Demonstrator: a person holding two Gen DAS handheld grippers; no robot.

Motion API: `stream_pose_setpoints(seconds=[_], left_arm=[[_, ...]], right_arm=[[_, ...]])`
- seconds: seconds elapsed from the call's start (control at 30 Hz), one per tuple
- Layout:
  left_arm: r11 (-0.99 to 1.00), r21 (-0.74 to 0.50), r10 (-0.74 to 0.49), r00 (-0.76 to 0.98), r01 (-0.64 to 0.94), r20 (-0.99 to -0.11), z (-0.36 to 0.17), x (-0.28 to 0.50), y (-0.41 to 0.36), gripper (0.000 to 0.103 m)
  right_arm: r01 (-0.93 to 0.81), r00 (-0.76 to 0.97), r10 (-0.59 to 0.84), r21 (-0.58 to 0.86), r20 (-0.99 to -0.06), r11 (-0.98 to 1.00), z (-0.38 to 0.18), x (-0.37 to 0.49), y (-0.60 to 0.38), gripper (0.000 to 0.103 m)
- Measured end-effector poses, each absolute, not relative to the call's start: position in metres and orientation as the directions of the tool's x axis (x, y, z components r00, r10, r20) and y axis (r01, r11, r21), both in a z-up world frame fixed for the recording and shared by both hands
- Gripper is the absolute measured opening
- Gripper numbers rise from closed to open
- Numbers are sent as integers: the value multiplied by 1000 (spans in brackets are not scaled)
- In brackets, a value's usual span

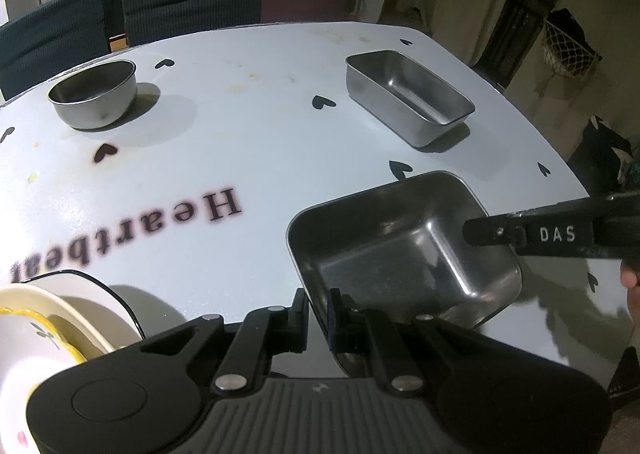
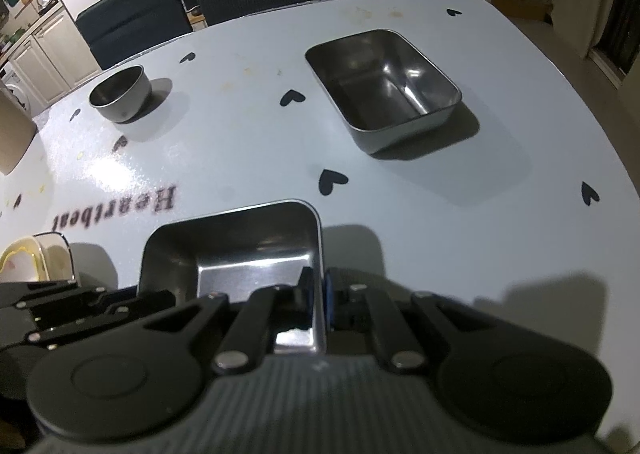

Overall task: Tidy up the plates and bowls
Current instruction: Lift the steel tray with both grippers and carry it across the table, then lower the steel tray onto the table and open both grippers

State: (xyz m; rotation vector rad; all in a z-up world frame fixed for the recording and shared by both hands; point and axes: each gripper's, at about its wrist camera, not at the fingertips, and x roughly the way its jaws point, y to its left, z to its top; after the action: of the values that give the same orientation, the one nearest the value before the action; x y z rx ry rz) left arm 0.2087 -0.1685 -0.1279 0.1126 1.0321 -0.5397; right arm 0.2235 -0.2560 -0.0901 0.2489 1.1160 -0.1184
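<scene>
At the near edge of the table (image 2: pixel 500 66), both the left gripper (image 1: pixel 318 314) and right gripper (image 2: pixel 318 294) pinch the near steel tray (image 2: pixel 240 242); the matching tray (image 2: pixel 384 82) lies farther right, long axis running near-to-far.

Each claw is matte black, with paired linkage bars pinned by round silver rivets over a grey ribbed base flanked by two round black discs; the right claw (image 2: pixel 318 302) shows a blue pad, and its finger (image 1: pixel 520 236) carries white "DAS" lettering
</scene>
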Motion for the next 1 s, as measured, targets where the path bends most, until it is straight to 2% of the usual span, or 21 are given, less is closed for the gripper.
stream_pose_setpoints(seconds=[1.0], left_arm=[[854,-183,-389,366,486,-846,-127,212,-167,14]], right_arm=[[191,403,34,120,-915,974,-107,227,-258,9]])
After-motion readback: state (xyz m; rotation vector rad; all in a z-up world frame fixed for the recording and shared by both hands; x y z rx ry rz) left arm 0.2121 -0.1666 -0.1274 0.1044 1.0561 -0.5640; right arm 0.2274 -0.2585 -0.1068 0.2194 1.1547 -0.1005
